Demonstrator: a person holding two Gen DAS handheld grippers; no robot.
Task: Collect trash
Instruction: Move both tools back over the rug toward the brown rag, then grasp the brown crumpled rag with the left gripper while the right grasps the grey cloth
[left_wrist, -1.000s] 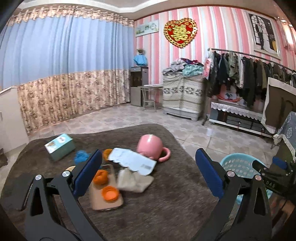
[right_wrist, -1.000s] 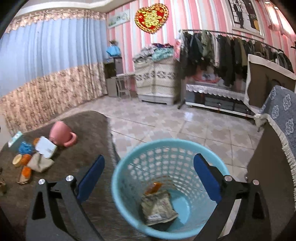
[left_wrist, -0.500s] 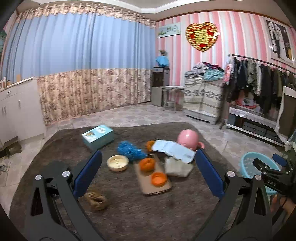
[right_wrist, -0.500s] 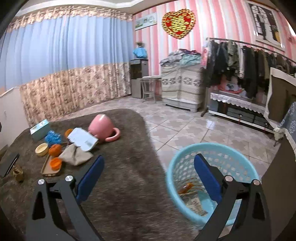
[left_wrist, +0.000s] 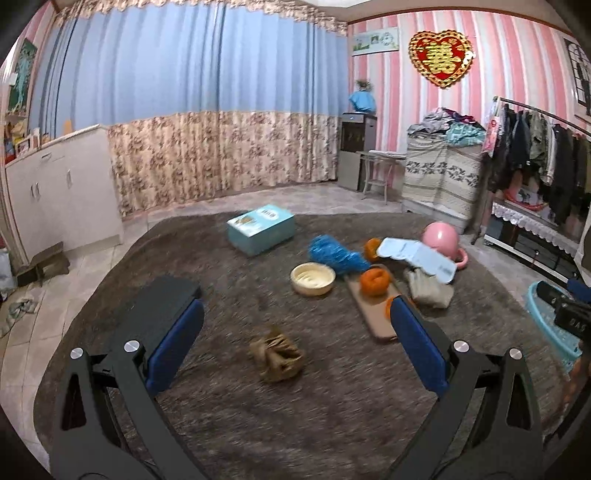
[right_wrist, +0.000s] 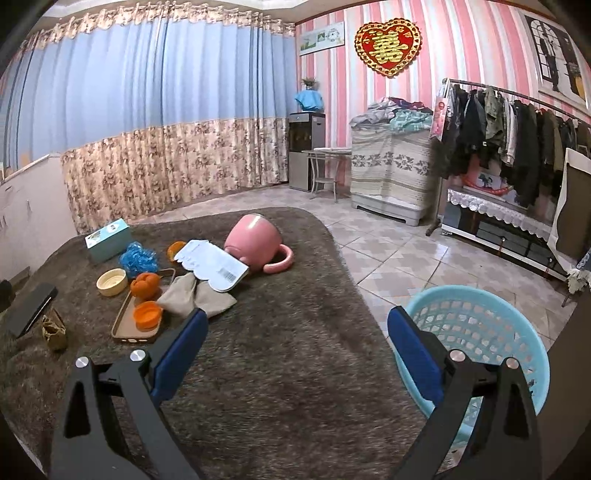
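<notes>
On the shaggy brown rug (left_wrist: 332, 413), a crinkled tan wrapper (left_wrist: 276, 355) lies between the left gripper's (left_wrist: 295, 336) spread fingers.

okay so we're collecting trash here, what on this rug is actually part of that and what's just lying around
Likely job: crumpled brown wrapper, blue crinkled bag, blue basket, both open claws.
Lying about: pink cup, tissue box, cream bowl, black phone.

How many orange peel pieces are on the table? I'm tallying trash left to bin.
3: one orange peel at the tray's far end, one on its middle, one beyond, beside the white packet. Others may hide beneath clutter.
</notes>
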